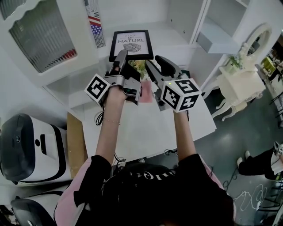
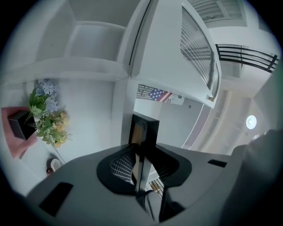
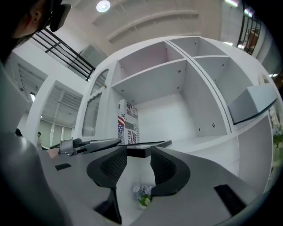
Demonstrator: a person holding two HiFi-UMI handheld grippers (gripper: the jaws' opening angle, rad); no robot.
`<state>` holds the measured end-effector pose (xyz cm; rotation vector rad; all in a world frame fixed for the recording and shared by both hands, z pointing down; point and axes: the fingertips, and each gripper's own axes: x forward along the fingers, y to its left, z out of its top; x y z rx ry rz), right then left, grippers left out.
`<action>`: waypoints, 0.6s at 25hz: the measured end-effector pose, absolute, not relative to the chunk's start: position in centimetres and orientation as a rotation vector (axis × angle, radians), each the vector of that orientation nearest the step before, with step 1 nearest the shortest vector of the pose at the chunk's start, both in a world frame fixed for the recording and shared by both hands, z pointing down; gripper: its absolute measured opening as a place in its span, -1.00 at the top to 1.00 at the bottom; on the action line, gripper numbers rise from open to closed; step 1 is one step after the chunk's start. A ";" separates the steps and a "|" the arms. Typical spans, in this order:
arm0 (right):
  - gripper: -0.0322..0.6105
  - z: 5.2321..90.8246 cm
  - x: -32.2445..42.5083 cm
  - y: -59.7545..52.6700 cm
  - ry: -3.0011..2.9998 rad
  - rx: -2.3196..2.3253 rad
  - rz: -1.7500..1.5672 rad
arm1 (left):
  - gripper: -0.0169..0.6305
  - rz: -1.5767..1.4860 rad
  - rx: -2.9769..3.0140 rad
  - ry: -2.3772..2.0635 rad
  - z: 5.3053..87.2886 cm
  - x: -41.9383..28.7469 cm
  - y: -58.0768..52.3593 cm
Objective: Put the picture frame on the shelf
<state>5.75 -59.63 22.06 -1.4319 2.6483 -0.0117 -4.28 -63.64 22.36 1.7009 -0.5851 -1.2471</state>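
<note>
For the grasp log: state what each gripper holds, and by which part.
The left gripper holds the picture frame by its lower border, near the left corner as the head view shows it. The right gripper holds nothing; its jaws stand apart.

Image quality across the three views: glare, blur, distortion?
Head view: even light, sharp, print on the picture frame partly legible. Left gripper view: heavy fisheye, black corners, frame edge crisp between the jaws of the left gripper. Right gripper view: fisheye bows the shelf; ceiling lamp blown out.
</note>
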 end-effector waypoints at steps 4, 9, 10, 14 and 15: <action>0.35 22.0 5.7 -61.2 2.636 -1.466 -0.019 | 0.46 -1.249 1.762 -0.548 21.7 -4.3 -63.6; 0.35 22.1 5.9 -62.8 2.608 -1.490 -0.043 | 0.10 -1.208 1.910 -0.515 20.4 -4.1 -62.9; 0.35 22.1 5.9 -63.0 2.603 -1.495 -0.048 | 0.10 -1.189 1.933 -0.505 20.5 -4.0 -62.5; 0.36 22.2 5.7 -63.9 2.600 -1.496 -0.066 | 0.11 -1.107 1.948 -0.445 22.5 -3.3 -60.6; 0.36 22.2 5.5 -64.1 2.600 -1.493 -0.069 | 0.11 -1.082 1.949 -0.435 23.2 -3.1 -60.1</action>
